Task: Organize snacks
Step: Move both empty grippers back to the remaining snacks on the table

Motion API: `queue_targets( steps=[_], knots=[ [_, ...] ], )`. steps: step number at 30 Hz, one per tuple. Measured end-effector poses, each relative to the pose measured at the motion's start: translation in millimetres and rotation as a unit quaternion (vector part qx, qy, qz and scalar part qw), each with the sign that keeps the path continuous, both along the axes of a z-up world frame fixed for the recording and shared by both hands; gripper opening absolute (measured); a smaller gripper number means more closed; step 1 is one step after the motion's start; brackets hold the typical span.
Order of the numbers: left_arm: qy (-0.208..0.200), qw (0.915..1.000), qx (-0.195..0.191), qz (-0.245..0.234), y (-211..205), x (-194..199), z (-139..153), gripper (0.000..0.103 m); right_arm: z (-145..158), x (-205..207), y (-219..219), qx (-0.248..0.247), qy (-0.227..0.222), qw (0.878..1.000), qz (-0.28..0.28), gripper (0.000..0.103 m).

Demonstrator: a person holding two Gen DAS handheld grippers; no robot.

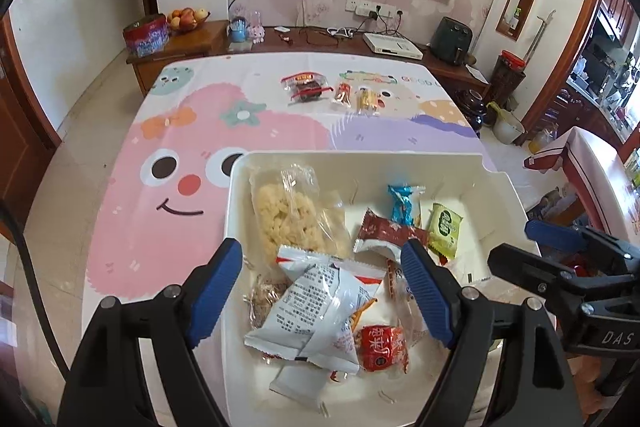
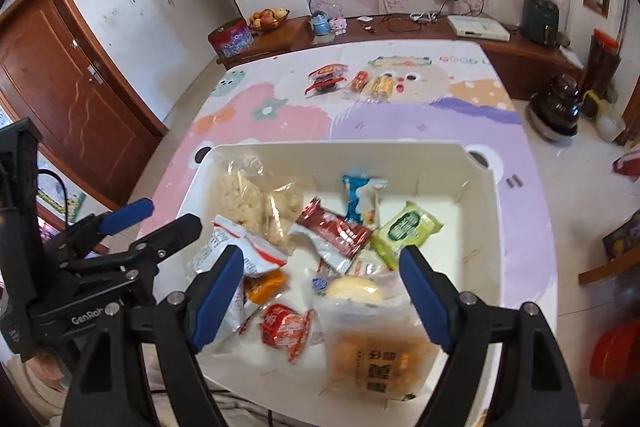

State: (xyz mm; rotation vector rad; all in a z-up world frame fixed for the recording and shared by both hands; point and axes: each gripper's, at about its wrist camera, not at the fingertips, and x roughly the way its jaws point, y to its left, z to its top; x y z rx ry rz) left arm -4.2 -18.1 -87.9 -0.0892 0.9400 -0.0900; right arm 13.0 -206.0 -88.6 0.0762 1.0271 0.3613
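Partly hidden: orange packet (image 2: 266,283) behind right hand-held gripper (image 2: 322,301) finger.

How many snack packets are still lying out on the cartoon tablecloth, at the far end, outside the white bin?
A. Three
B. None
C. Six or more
A: a red-edged clear packet, an orange-red one and a yellow one lie in a row on the tablecloth beyond the white bin, which holds all the other snacks.
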Motion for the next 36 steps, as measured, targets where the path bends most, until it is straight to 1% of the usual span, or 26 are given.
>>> queue_targets(
  steps=[2, 5, 8, 11, 14, 15, 16, 19, 21, 24, 26, 28, 29, 30, 31, 33, 35, 36],
  knots=[
    [-0.003, 1.0, 0.002, -0.002, 0.3, 2.6, 5.9, 0.081, 10.9, 4.0, 0.9, -0.019, -0.013, 1.0, -0.002, 0.081],
    [-0.012, 0.9998, 0.012, -0.005, -0.1, 15.0, 25.2, 0.081, 34.9, 14.0, -0.6, -0.046, -0.043, 0.998, -0.005, 0.081],
    [-0.034, 0.9991, 0.026, -0.006, 1.2, 31.6, 53.6, 0.081, 72.6, 33.0, -5.1, -0.077, -0.084, 0.993, -0.012, 0.081],
    [-0.067, 0.9965, 0.05, -0.001, 3.5, 55.2, 93.0, 0.081, 124.2, 56.1, -12.0, -0.103, -0.141, 0.984, -0.031, 0.081],
    [-0.093, 0.9934, 0.067, 0.004, 4.1, 78.5, 126.4, 0.084, 171.1, 81.9, -20.4, -0.11, -0.18, 0.977, -0.045, 0.08],
    [-0.102, 0.9922, 0.071, 0.005, 4.2, 89.1, 139.5, 0.084, 181.0, 89.2, -21.2, -0.113, -0.187, 0.975, -0.049, 0.08],
    [-0.108, 0.9915, 0.073, 0.006, 4.2, 95.9, 146.6, 0.084, 192.9, 99.0, -22.3, -0.116, -0.197, 0.972, -0.051, 0.08],
    [-0.13, 0.9869, 0.095, 0.008, 0.6, 127.9, 174.8, 0.085, 220.0, 131.0, -21.6, -0.126, -0.207, 0.969, -0.056, 0.08],
    [-0.138, 0.9847, 0.106, 0.014, -1.3, 146.9, 188.9, 0.085, 231.7, 150.2, -19.1, -0.134, -0.211, 0.966, -0.06, 0.08],
    [-0.138, 0.9846, 0.106, 0.016, -0.1, 184.1, 204.9, 0.088, 241.6, 187.1, -15.7, -0.127, -0.2, 0.97, -0.058, 0.08],
    [-0.129, 0.9853, 0.11, 0.024, 2.4, 216.9, 206.2, 0.09, 237.0, 205.6, -12.1, -0.133, -0.19, 0.971, -0.065, 0.08],
    [-0.122, 0.9857, 0.112, 0.032, 5.5, 241.2, 199.7, 0.09, 219.9, 230.9, -7.5, -0.137, -0.168, 0.974, -0.063, 0.08],
    [-0.111, 0.9875, 0.108, 0.031, 7.6, 256.8, 191.3, 0.09, 205.0, 245.1, -6.5, -0.133, -0.147, 0.978, -0.06, 0.08],
    [-0.096, 0.9898, 0.101, 0.031, 10.3, 272.4, 179.4, 0.09, 192.2, 254.7, -4.5, -0.132, -0.132, 0.981, -0.059, 0.08],
    [-0.081, 0.992, 0.092, 0.029, 12.0, 283.5, 168.3, 0.09, 172.6, 266.1, -3.6, -0.133, -0.112, 0.983, -0.059, 0.078],
    [-0.038, 0.9966, 0.068, 0.026, 17.4, 311.3, 133.8, 0.09, 131.0, 284.3, -2.3, -0.126, -0.065, 0.989, -0.05, 0.072],
    [-0.006, 0.9983, 0.053, 0.026, 20.1, 330.0, 99.2, 0.09, 85.8, 300.8, -1.0, -0.123, -0.015, 0.991, -0.045, 0.063],
    [0.011, 0.9985, 0.047, 0.025, 20.7, 339.4, 79.3, 0.09, 70.0, 305.8, 0.3, -0.122, 0.001, 0.992, -0.042, 0.062]
  ],
)
